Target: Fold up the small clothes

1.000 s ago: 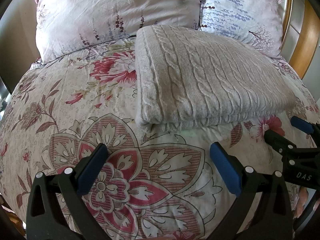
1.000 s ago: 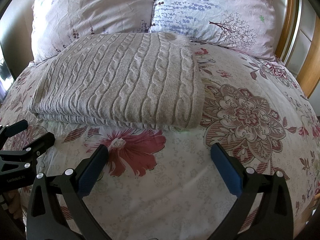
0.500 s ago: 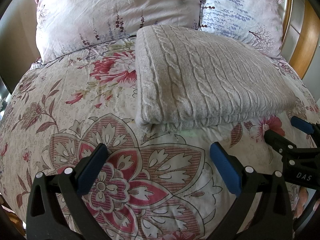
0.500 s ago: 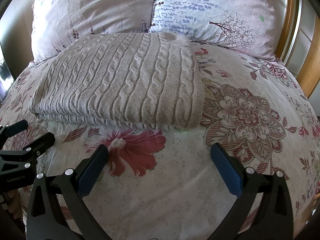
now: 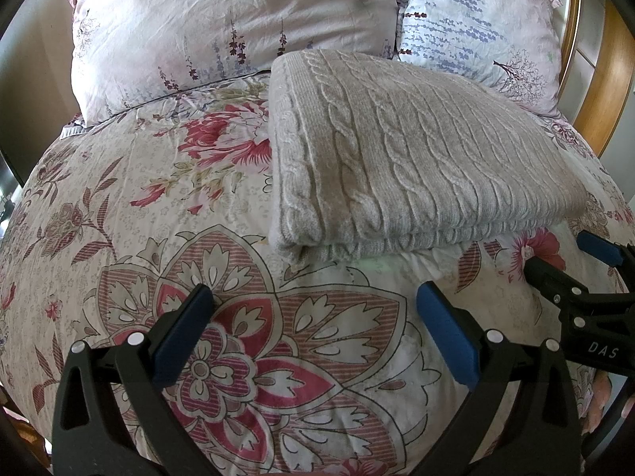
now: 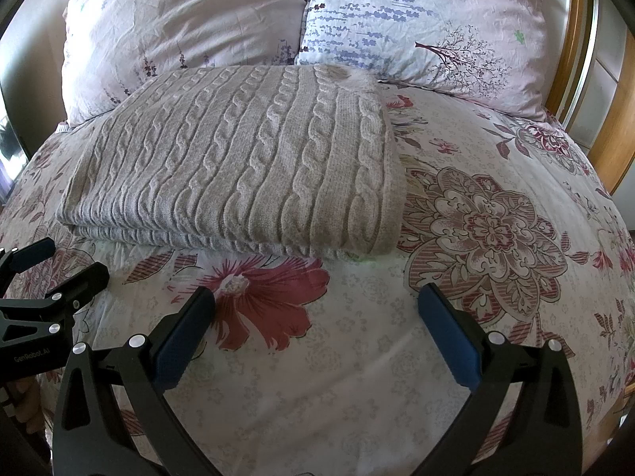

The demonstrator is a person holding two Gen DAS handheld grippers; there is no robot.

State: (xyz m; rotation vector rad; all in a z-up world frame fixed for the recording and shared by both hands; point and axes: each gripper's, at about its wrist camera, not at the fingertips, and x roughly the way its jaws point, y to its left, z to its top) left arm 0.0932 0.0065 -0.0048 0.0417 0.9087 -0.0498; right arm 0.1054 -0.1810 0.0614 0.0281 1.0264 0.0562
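Left wrist: sweater (image 5: pixel 416 150) beyond spread fingers (image 5: pixel 444 331).

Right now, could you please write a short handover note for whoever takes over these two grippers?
Left gripper: open, empty, hovering over the floral bedspread just short of the sweater's near edge.
Right gripper: open, empty, likewise short of the sweater, beside the left one.
Grey cable-knit sweater: lies folded in a neat rectangle, layers stacked, in front of the two pillows.
Done: this sweater looks fully folded.
Left: probably nothing here; no other clothes are in view.
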